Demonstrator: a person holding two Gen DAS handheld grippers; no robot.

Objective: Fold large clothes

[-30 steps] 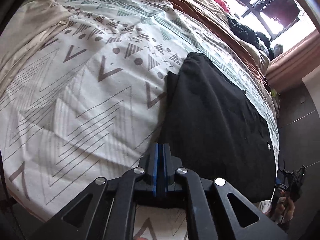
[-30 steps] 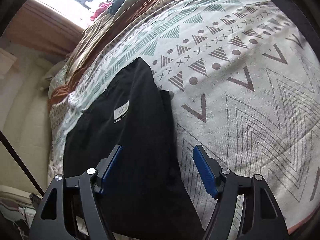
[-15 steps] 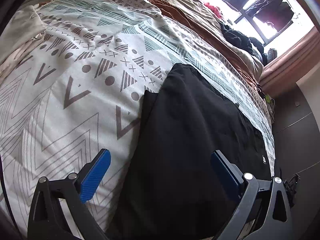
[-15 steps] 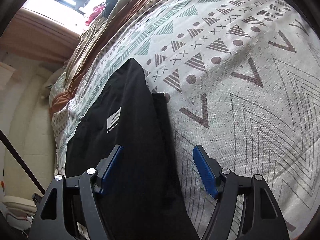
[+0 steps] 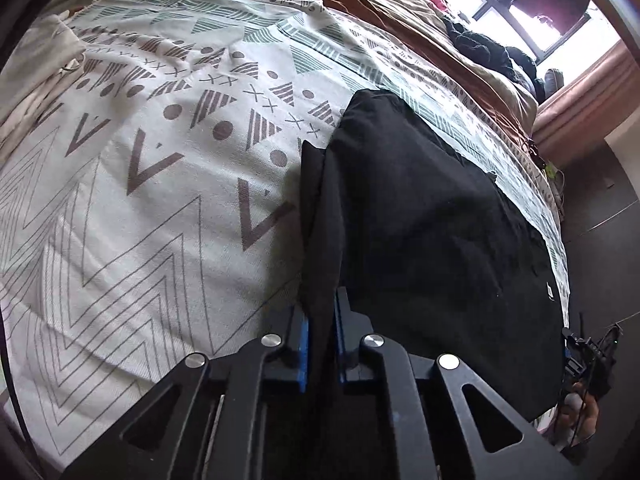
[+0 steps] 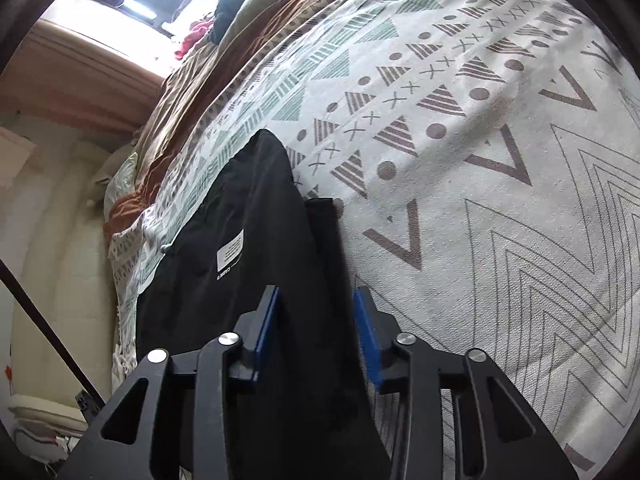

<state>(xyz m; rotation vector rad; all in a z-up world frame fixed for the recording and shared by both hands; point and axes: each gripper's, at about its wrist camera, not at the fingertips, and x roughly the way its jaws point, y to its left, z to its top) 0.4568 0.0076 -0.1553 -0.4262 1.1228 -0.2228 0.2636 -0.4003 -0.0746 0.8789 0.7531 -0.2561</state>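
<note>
On the patterned bedspread [image 5: 168,216], black garment [image 5: 432,248] is lying partly folded; left gripper [image 5: 320,336] is pinching its near edge, right gripper [image 6: 316,332] is closing around it, further folds remaining.

Both wrist views look steeply down, close over the bed [image 5: 168,208], sharing the black garment [image 6: 256,280].

Matt black cloth garment [image 5: 420,220]; woven patterned bedspread [image 5: 160,184]

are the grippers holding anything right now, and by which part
The left gripper is shut on the black garment at its near edge fold. The right gripper is closing around the same edge, not yet pinching it.
</note>
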